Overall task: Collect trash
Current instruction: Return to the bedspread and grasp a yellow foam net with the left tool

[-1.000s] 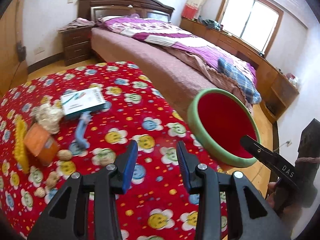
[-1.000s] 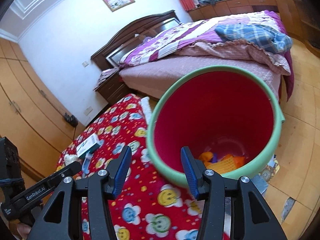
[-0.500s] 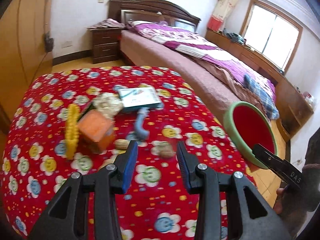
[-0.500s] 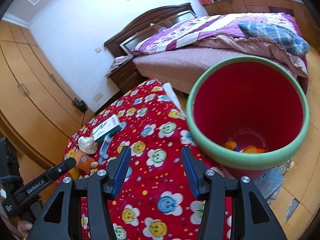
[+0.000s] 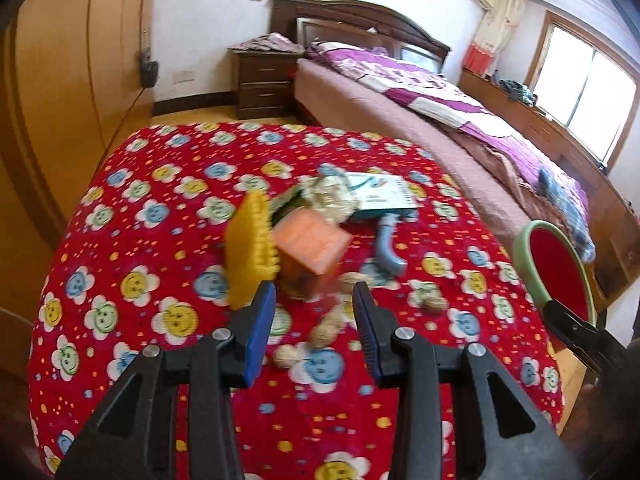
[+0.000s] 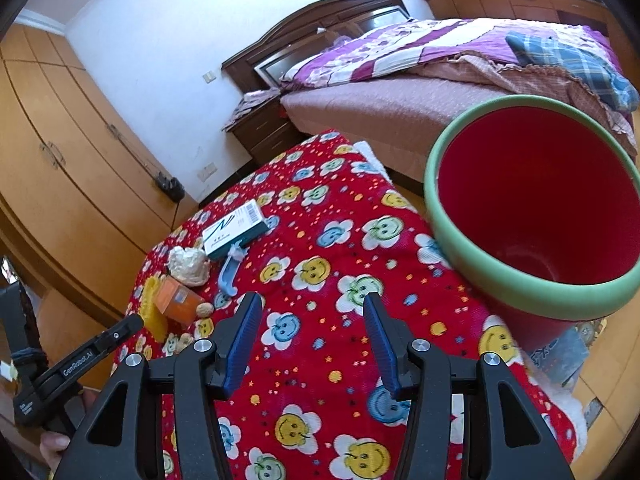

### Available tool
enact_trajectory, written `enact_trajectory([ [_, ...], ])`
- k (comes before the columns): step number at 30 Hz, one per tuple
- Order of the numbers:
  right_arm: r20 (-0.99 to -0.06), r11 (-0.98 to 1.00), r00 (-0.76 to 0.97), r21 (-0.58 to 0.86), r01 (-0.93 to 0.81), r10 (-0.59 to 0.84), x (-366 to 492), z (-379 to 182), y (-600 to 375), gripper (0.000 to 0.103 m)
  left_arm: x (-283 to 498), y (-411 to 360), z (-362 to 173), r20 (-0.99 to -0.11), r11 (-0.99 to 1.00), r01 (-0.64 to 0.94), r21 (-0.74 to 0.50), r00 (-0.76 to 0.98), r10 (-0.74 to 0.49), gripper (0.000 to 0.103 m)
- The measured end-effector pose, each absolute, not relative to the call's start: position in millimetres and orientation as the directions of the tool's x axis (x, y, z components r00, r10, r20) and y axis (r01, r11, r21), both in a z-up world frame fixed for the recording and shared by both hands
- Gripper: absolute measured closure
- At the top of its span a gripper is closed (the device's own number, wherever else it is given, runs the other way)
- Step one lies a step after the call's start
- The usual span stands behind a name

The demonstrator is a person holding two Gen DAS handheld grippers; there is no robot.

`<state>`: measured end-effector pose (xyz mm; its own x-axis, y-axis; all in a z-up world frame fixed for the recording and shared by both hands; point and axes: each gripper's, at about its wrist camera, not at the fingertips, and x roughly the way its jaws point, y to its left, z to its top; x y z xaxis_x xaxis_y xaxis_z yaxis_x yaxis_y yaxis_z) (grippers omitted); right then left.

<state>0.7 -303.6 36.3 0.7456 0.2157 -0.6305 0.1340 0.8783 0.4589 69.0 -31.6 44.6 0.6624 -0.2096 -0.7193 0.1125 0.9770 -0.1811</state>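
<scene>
Trash lies on the red flowered tablecloth [image 5: 160, 184]: a yellow toothed plastic piece [image 5: 250, 248], an orange box [image 5: 310, 246], a crumpled white wad [image 5: 330, 198], a teal-and-white carton [image 5: 380, 196], a blue curved piece [image 5: 388, 246] and several nutshells [image 5: 324, 332]. My left gripper [image 5: 315, 332] is open and empty, just short of the orange box. My right gripper [image 6: 310, 344] is open and empty over the cloth, left of the red bin with a green rim [image 6: 532, 200]. The same trash shows in the right wrist view, with the carton [image 6: 234, 230] and the orange box [image 6: 178, 302].
A bed [image 5: 440, 120] with purple bedding stands beyond the table, a dark nightstand [image 5: 264, 80] at its head. Wooden wardrobes [image 5: 60, 60] line the left wall. The bin [image 5: 560, 268] stands off the table's right edge. The left gripper's handle [image 6: 76, 360] shows at lower left.
My left gripper has swung left from the bin to the trash pile and closed in on the orange box. My right gripper has pulled back from the bin's mouth toward the table.
</scene>
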Motion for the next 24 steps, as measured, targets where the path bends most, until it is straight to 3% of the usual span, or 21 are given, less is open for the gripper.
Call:
enact_trajectory([
  [14, -0.675, 0.886, 0.7, 0.444, 0.132, 0.234, 20, 18, -292, 0.049, 108, -12, 8, -0.779, 0.991, 0.032, -0.128, 0.615, -0.12, 0.063],
  [24, -0.692, 0.899, 0.679, 0.424, 0.108, 0.245, 34, 15, -278, 0.049, 132, 7, -4, -0.775, 0.987, -0.019, -0.16, 0.622, -0.114, 0.065],
])
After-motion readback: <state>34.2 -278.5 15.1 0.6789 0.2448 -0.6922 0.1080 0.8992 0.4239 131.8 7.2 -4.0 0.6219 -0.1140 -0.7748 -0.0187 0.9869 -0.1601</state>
